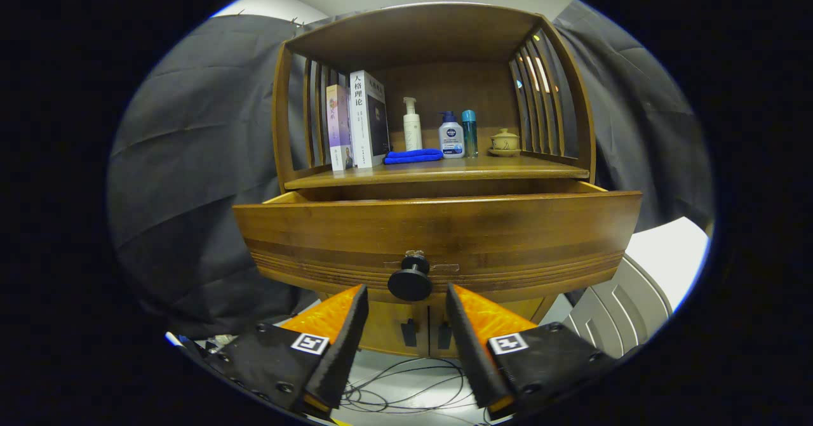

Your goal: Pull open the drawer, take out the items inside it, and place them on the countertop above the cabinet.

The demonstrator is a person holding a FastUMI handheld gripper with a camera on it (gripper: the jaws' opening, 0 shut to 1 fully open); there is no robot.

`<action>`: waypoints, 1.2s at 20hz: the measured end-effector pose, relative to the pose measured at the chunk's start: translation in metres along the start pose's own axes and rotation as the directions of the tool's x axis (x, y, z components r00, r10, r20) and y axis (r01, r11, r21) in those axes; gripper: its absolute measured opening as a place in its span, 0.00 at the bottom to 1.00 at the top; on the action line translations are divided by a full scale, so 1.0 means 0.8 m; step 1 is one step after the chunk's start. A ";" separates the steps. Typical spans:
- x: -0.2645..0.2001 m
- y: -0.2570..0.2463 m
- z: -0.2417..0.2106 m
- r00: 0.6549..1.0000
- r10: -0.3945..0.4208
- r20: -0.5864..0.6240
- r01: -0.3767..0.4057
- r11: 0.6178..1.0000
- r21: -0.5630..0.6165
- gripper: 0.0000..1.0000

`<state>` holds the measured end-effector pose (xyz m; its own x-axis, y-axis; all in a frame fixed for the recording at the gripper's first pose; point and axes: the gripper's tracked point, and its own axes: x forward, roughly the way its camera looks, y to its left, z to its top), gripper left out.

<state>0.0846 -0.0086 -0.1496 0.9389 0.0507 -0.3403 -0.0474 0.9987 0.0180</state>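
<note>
A wooden cabinet stands ahead with its drawer (pixel 438 229) pulled out toward me. The drawer's front panel hides whatever lies inside. A round dark knob (pixel 410 282) sticks out from the middle of that panel. My gripper (pixel 406 296) is open, its fingertips on either side of the knob and just below it, not pressing on it. The countertop (pixel 444 172) above the drawer carries two upright books (pixel 359 123), a folded blue cloth (pixel 413 155), a white pump bottle (pixel 412 124), a white-and-blue bottle (pixel 451 135), a teal bottle (pixel 469 133) and a small lidded cup (pixel 505 141).
Slatted wooden side walls and a top board enclose the countertop. Below the drawer are two small cabinet doors (pixel 419 334) with dark handles. Loose cables (pixel 406 388) lie on the floor under the fingers. A grey ridged object (pixel 619 312) stands at the right.
</note>
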 end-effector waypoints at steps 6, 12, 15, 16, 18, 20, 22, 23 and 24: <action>0.035 -0.002 0.013 0.999 -0.049 -0.010 0.049 0.998 -0.034 0.47; 0.053 -0.001 -0.007 0.994 -0.057 -0.090 0.058 0.998 0.010 0.51; 0.051 -0.002 -0.004 0.996 -0.068 -0.061 0.071 0.997 0.039 0.40; 0.050 -0.003 -0.003 0.995 -0.078 -0.064 0.081 0.996 0.047 0.35; 0.043 0.001 -0.007 0.994 -0.082 -0.075 0.086 0.995 0.051 0.23; 0.031 0.003 -0.010 0.995 -0.066 -0.081 0.071 0.996 0.059 0.23; 0.015 0.006 -0.017 0.995 -0.052 -0.084 0.056 0.997 0.048 0.23; 0.006 0.007 -0.022 0.995 -0.048 -0.086 0.052 0.998 0.036 0.23; -0.003 0.009 -0.027 0.995 -0.045 -0.092 0.047 0.999 0.026 0.23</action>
<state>0.0748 -0.0018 -0.1690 0.9049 0.0057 -0.4255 0.0062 0.9996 0.0265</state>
